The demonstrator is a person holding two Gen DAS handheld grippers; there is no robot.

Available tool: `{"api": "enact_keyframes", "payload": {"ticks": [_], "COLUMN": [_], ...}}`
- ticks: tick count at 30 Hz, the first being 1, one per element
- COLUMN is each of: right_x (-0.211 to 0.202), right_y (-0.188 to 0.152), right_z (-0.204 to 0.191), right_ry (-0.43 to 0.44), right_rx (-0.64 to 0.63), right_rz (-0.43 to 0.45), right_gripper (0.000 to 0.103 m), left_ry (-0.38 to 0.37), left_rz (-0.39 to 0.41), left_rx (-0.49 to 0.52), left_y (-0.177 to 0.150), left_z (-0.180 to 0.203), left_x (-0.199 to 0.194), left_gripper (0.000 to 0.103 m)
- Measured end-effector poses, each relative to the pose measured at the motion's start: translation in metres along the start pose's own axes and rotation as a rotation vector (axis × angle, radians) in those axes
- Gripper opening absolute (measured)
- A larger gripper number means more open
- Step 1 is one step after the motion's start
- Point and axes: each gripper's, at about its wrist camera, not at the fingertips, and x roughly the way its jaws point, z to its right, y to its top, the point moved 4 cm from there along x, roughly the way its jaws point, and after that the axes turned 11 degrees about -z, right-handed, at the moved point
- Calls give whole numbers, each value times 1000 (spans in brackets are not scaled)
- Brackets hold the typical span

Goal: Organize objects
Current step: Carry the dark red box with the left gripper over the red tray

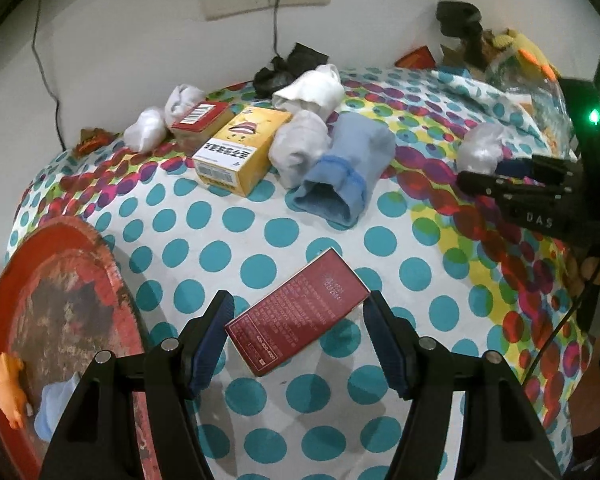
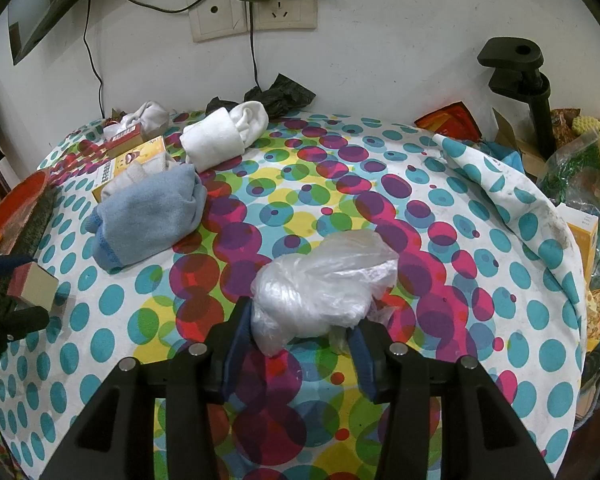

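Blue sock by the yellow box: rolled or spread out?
Rolled. The blue sock is bundled into a thick tube, cuff folded over its open end, beside the yellow box.

the polka-dot tablecloth (image 2: 440, 184) looks like matt woven cloth, smudged grey along its folded edge. the dark red box (image 1: 296, 312) is smooth cardboard with a faint sheen, and the yellow box (image 1: 236, 152) is printed card. the blue sock (image 2: 148, 216) is soft, fuzzy knit; the white sock roll (image 2: 216, 140) is ribbed cotton. the clear plastic bag (image 2: 320, 284) is thin, crinkled, glossy film. the red tray (image 1: 64, 320) has worn, flaking lacquer. the left gripper (image 1: 296, 340) is matt black plastic with blue rubbery pads and metal pins.
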Motion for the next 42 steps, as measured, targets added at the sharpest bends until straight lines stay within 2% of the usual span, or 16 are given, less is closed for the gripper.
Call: {"api": "enact_keyframes", "payload": {"ticks": [12,22,27,34,42], "right_x": [0,0,0,0,1], "right_y": [0,0,0,0,0], "right_z": [0,0,1,1,1], "right_ry": [0,-1,0,-1,-8], "right_rx": [0,0,0,2,-2], "right_rz": [0,0,0,0,-1], "right_gripper": [48,48,48,48,48], "left_ry": [5,40,61,127,168], "left_rz": [17,51,61,58,29], "left_rx": [-77,-138,-182,-246,-363], "left_y": [-6,-12,-20,-38,-64], "left_z": [-21,-49,-70,-112,-163], "left_x": [-20,-51,-64,-77,-71], "left_gripper": [63,63,64,64,64]}}
